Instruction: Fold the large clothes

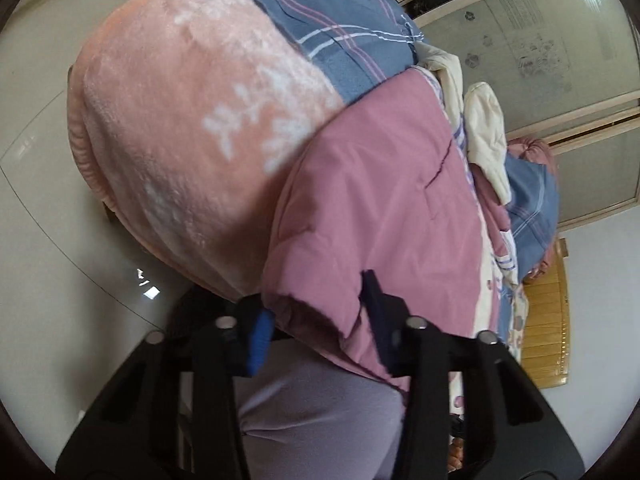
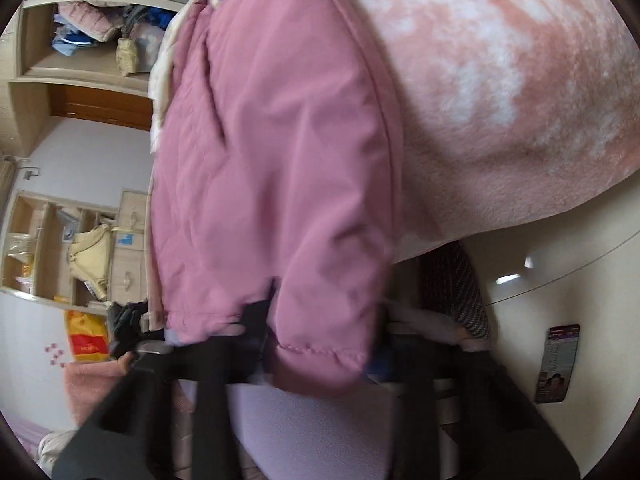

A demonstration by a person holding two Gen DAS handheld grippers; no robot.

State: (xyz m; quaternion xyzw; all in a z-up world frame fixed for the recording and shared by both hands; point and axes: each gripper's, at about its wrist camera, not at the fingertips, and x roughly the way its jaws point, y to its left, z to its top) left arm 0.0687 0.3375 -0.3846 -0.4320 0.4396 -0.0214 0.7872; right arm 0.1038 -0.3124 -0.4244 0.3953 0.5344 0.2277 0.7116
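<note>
Two grippers, both on the hem of the same pink padded jacket (image 1: 372, 184). Left gripper (image 1: 320, 320): fingers sit either side of the rolled hem, blue pad (image 1: 259, 340) on one side, dark finger (image 1: 378, 312) on the other, fabric bunched between them, so it is pinching the jacket. Right gripper (image 2: 320, 340): blurred, dark finger (image 2: 256, 320) pokes up through a slit in the hem, cuff-like fold hangs down in front of the other side; fabric lies between the fingers, but cannot tell if they are pressed together or spread. Lilac fabric (image 1: 320, 408) sits directly under both grippers, nearest the cameras.

Jacket lies draped over a bed pile, hem toward the cameras, body running away from them. Just beside it and touching: peach fleece blanket (image 1: 192, 112) with a pale white pattern, bulging over the bed edge. Past the jacket in the left view: blue plaid sheet (image 1: 332, 36), cream garment (image 1: 486, 132) near the far end of the jacket, wooden bed frame (image 1: 548, 320) beyond.

Further out: pale tiled floor (image 1: 36, 184) below the blanket, frosted sliding wardrobe doors (image 1: 560, 60). Right view shows open shelves (image 2: 80, 36) stuffed with clothes, a lower shelf unit (image 2: 52, 240) with a cream bag (image 2: 92, 256), and a phone (image 2: 558, 362) lying on the floor well apart from the bed.
</note>
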